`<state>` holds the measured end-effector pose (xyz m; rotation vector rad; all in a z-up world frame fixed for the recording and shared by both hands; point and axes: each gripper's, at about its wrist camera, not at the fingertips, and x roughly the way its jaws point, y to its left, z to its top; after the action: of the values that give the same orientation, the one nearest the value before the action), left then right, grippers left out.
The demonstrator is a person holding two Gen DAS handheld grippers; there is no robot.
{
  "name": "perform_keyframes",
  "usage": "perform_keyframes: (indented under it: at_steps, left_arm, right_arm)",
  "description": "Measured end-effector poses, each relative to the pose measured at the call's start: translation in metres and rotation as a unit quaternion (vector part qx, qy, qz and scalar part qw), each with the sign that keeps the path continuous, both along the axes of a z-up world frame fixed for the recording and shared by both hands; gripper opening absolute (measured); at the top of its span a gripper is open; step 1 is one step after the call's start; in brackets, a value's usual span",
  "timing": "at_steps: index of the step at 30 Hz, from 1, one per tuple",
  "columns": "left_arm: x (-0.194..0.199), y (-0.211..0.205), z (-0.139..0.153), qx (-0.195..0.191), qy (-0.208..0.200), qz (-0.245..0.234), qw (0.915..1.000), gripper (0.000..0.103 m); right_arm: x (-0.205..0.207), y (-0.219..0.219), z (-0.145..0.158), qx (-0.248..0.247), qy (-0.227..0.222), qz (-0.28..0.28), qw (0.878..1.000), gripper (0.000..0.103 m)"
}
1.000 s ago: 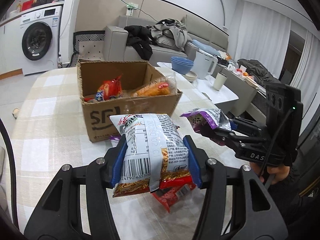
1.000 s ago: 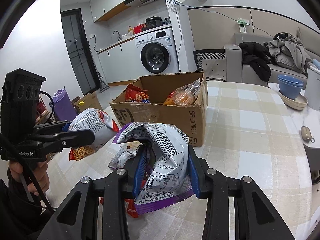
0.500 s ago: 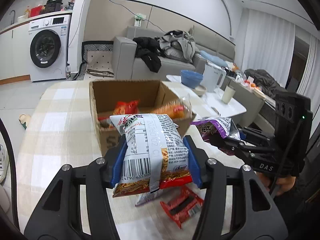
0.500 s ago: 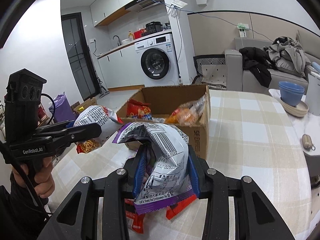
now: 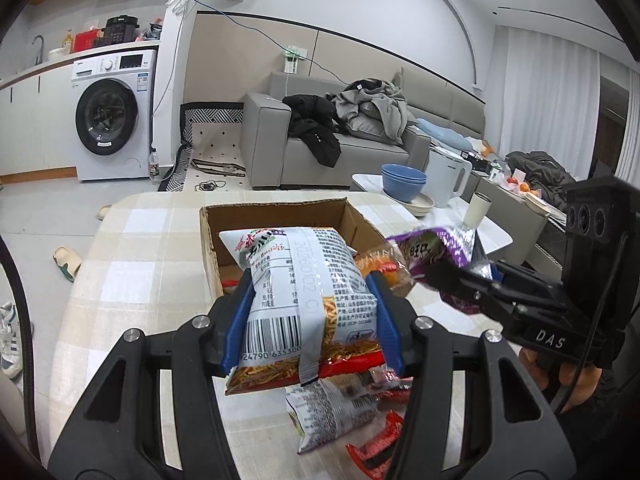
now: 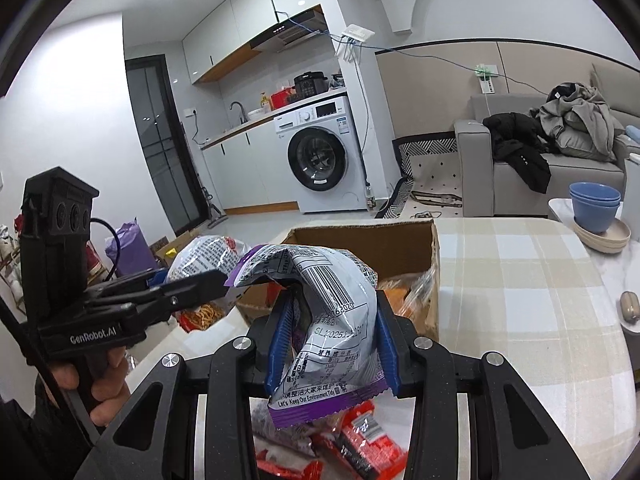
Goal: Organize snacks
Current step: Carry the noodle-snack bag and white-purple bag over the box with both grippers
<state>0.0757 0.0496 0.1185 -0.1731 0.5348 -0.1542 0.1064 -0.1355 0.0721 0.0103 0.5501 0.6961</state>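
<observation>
My left gripper [image 5: 312, 320] is shut on a white and red noodle-snack bag [image 5: 304, 292] and holds it in the air at the near edge of the open cardboard box [image 5: 276, 216]. My right gripper [image 6: 330, 340] is shut on a purple and silver snack bag [image 6: 328, 320], also held up in front of the box [image 6: 360, 236]. Each gripper shows in the other's view, the right one [image 5: 448, 276] beside the left, the left one [image 6: 208, 280] with its bag [image 6: 204, 252]. An orange snack [image 5: 380, 268] lies inside the box. Loose red and white packets [image 5: 340, 404] lie on the table below.
The checked tablecloth [image 6: 520, 280] covers the table. A small beige object [image 6: 630, 306] lies at its right edge. Blue bowls [image 5: 402, 178], a white kettle [image 5: 448, 176] and a cup [image 5: 476, 210] stand on a low table behind. A sofa [image 5: 320, 152] and a washing machine [image 5: 110, 116] are farther back.
Both grippers have risen with their bags and moved toward the box. The loose packets on the table now lie lower in both views.
</observation>
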Motion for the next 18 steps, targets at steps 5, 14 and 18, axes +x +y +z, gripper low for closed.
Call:
perform_keyframes:
  at_steps: [5,14,18]
  left_arm:
    - [0.012,0.002,0.003,0.009,-0.006,0.012,0.9999,0.052]
    - [0.044,0.009,0.006,0.002,-0.007,0.026,0.9996,0.052]
    - [0.061,0.012,0.002,0.001,-0.002,0.031,0.9995,0.052]
  right_arm:
    - [0.018,0.004,0.006,0.007,0.004,-0.011,1.0,0.039]
    - [0.043,0.015,0.006,0.004,0.012,-0.014,1.0,0.039]
    - [0.055,0.018,-0.001,0.003,0.019,-0.021,1.0,0.039]
